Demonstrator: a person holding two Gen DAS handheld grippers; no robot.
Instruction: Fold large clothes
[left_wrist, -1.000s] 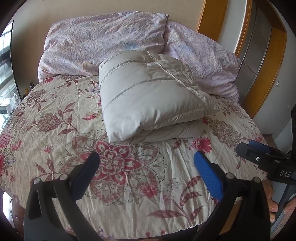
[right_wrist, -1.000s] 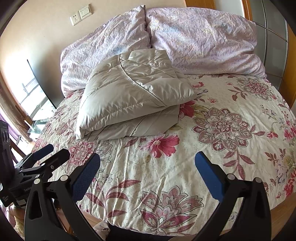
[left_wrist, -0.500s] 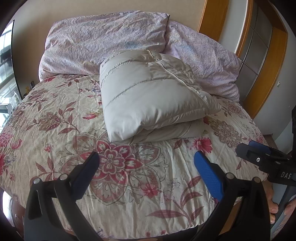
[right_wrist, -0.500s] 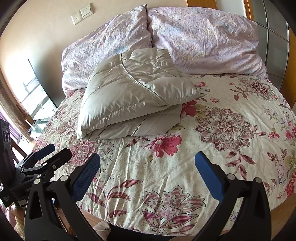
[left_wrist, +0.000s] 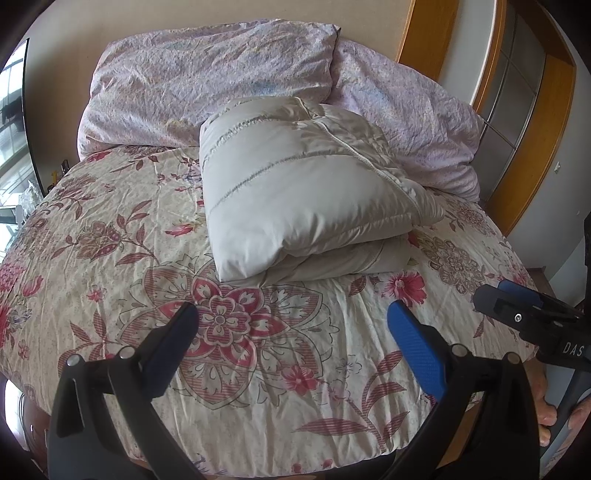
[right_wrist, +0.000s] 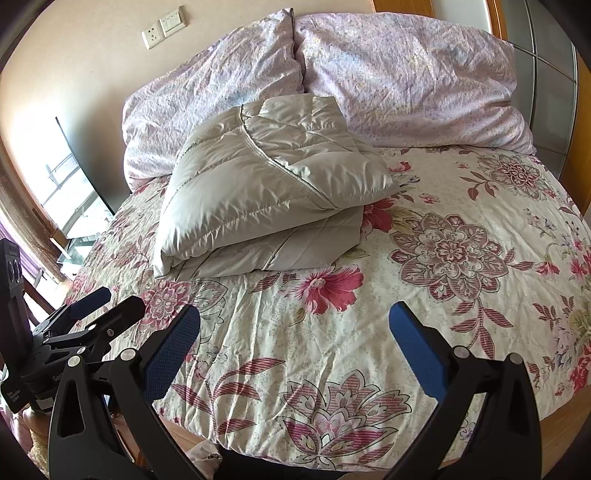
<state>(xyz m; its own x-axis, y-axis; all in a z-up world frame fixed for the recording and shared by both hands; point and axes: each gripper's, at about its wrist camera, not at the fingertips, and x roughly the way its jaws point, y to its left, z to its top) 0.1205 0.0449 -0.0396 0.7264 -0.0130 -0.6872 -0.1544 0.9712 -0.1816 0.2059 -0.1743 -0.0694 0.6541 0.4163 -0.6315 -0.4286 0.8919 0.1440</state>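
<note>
A pale grey quilted down jacket (left_wrist: 303, 199) lies folded in a thick bundle on the flowered bedspread (left_wrist: 110, 251), near the pillows. The right wrist view shows the same folded jacket (right_wrist: 266, 192) left of centre. My left gripper (left_wrist: 291, 332) is open above the near part of the bed, well short of the jacket, with nothing between its blue pads. My right gripper (right_wrist: 293, 332) is open too, also back from the jacket and empty. In the left wrist view the right gripper (left_wrist: 524, 310) shows at the right edge; in the right wrist view the left gripper (right_wrist: 99, 306) shows at lower left.
Two lilac pillows (left_wrist: 207, 85) (right_wrist: 410, 74) lean on the headboard wall behind the jacket. A wooden-framed wardrobe (left_wrist: 524, 110) stands right of the bed. A window (right_wrist: 70, 192) is at the left. A person's hand (left_wrist: 546, 410) holds the right gripper's handle.
Both grippers have drifted only slightly; the jacket sits a touch lower in both views. Nothing was grasped or released.
</note>
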